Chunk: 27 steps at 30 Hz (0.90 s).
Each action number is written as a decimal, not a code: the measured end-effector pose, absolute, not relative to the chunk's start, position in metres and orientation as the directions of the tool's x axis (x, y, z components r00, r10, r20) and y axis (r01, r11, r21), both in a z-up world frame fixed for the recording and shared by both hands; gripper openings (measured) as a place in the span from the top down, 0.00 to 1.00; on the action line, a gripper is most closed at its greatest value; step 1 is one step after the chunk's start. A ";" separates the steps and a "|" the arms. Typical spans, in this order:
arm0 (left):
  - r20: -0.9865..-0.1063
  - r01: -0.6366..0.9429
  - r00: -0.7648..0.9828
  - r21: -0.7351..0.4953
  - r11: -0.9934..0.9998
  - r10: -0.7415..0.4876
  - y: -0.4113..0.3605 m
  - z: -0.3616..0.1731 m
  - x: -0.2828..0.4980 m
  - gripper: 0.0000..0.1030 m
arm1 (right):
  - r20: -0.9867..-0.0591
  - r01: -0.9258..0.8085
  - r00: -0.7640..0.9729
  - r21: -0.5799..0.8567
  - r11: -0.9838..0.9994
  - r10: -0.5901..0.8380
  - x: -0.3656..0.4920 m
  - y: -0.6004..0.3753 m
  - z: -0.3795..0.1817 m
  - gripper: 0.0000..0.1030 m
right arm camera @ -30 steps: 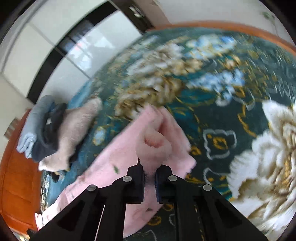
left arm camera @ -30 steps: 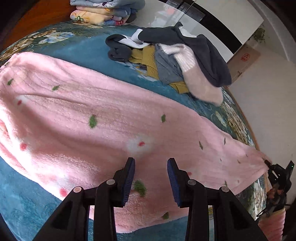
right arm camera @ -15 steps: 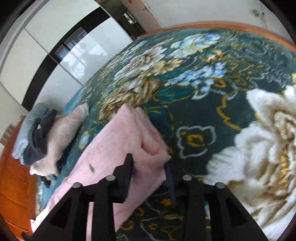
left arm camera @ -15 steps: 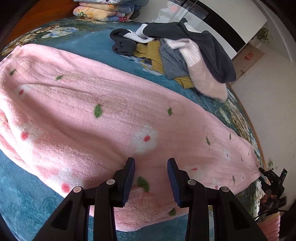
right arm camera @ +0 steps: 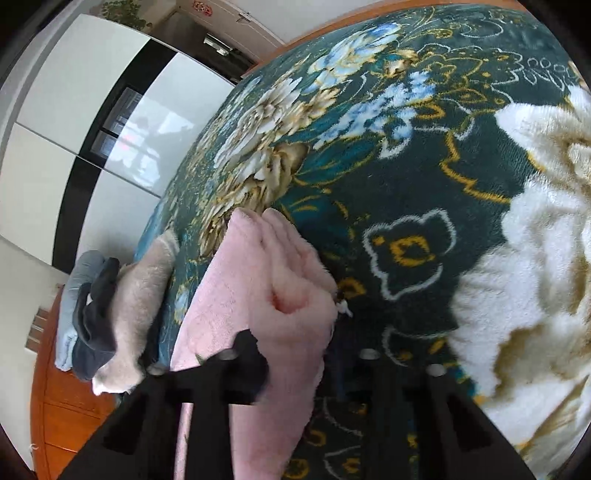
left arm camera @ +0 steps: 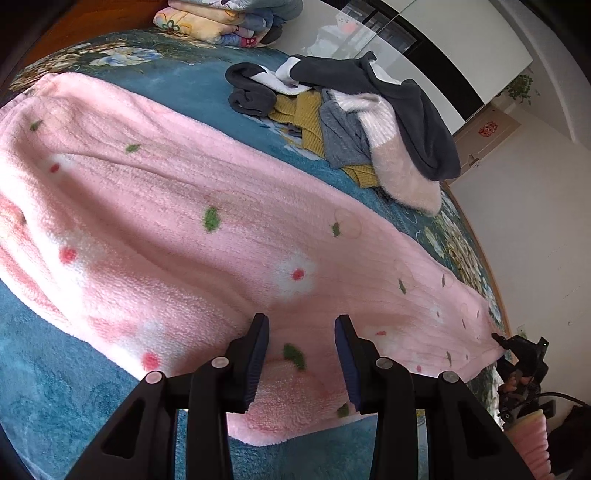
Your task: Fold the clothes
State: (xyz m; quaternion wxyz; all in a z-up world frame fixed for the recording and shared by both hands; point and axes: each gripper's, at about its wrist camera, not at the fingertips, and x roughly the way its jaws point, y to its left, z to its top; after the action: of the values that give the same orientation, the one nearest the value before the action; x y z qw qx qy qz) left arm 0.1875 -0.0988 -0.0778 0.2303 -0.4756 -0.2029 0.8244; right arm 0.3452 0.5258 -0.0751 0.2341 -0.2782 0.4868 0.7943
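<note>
Pink fleece trousers (left arm camera: 221, 229) with small flowers and leaves lie stretched out across the blue floral blanket (left arm camera: 55, 387). My left gripper (left arm camera: 301, 325) hovers open over their near edge, with nothing between its fingers. The right gripper (left arm camera: 517, 347) shows small at the far cuff end. In the right wrist view the bunched pink cuff (right arm camera: 280, 280) rests on the blanket (right arm camera: 406, 166). My right gripper (right arm camera: 295, 343) stands open around it, and the cloth drapes over the left finger (right arm camera: 243, 354). The right fingertip is hard to make out in shadow.
A loose pile of grey, mustard, pale pink and dark clothes (left arm camera: 369, 122) lies beyond the trousers, also visible as the pile (right arm camera: 118, 314) left of the cuff. A folded stack (left arm camera: 229, 18) sits at the blanket's far edge. Wardrobe doors (right arm camera: 74, 110) stand behind.
My right gripper, shut on the pink cuff a second ago, has opened, and the cuff has dropped onto the blanket. The left gripper stayed open and shifted slightly over the trousers.
</note>
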 end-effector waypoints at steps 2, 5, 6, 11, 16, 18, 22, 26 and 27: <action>-0.674 -0.168 -0.462 -0.573 -0.802 0.577 -0.112 -0.073 0.189 0.59 | -0.646 -0.597 -0.756 0.617 -0.513 0.104 0.332 0.497 -0.049 0.81; -0.633 -0.124 -0.526 -0.604 -0.787 0.569 -0.142 -0.062 0.190 0.54 | -0.609 -0.518 -0.787 0.561 -0.646 0.103 0.311 0.454 -0.009 0.81; -0.622 -0.111 -0.547 -0.610 -0.785 0.560 -0.152 -0.058 0.191 0.54 | -0.596 -0.489 -0.797 0.538 -0.687 0.100 0.304 0.440 0.005 0.81; -0.577 -0.047 -0.636 -0.634 -0.772 0.513 -0.203 -0.045 0.198 0.51 | -0.536 -0.291 -0.843 0.366 -0.884 0.055 0.260 0.332 0.060 0.81; -0.559 0.051 -0.695 -0.665 -0.745 0.452 -0.255 -0.051 0.208 0.49 | -0.544 -0.039 -0.835 0.211 -0.977 -0.084 0.216 0.188 0.057 0.81; -0.563 0.098 -0.708 -0.677 -0.730 0.427 -0.273 -0.057 0.213 0.49 | -0.588 0.041 -0.798 0.165 -0.985 -0.131 0.199 0.136 0.039 0.81; -0.575 0.163 -0.725 -0.678 -0.717 0.379 -0.302 -0.066 0.222 0.49 | -0.680 0.140 -0.705 0.143 -0.980 -0.200 0.182 0.063 -0.004 0.81; -0.580 0.199 -0.730 -0.687 -0.698 0.362 -0.315 -0.074 0.222 0.49 | -0.699 0.172 -0.697 0.051 -0.984 -0.159 0.182 0.028 -0.019 0.81; -0.581 0.199 -0.727 -0.689 -0.697 0.366 -0.314 -0.076 0.220 0.49 | -0.698 0.178 -0.700 0.039 -0.983 -0.154 0.182 0.023 -0.021 0.79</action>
State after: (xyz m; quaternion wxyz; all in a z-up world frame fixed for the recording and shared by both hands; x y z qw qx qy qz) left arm 0.2202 -0.3139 -0.0760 0.0495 -0.3663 -0.3859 0.8453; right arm 0.1823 0.0233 -0.0208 -0.0900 -0.3770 -0.0155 0.9217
